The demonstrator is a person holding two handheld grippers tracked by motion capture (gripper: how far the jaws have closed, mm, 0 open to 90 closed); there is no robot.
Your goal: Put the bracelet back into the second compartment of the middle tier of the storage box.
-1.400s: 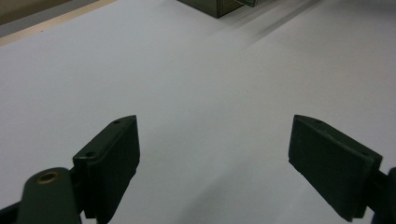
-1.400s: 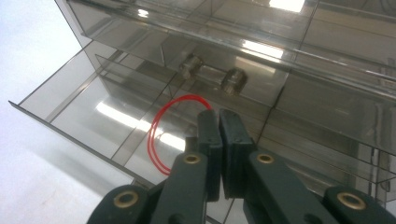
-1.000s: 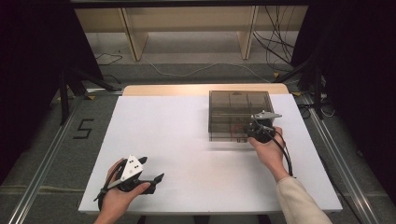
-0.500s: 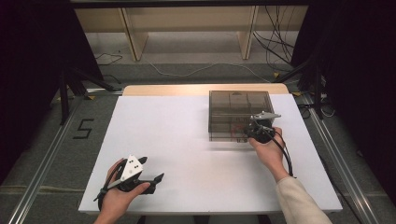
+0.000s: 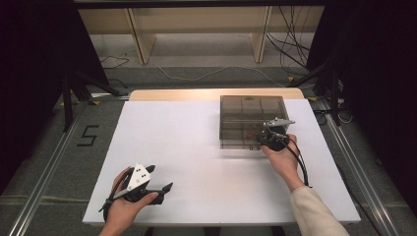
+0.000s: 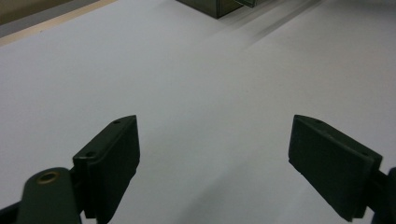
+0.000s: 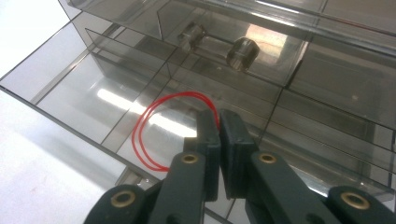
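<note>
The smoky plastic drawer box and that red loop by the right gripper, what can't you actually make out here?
- Red loop: in the right gripper view the shut right gripper covers its near side, so an actual pinch can't be confirmed.
- Drawer box: in the high view its tinted walls and small size obscure the contents.
- Left gripper view: the frame's top edge cuts off the box, leaving one corner.

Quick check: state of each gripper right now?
Left gripper: open, holding nothing, over the table.
Right gripper: closed on the red wire loop.
</note>
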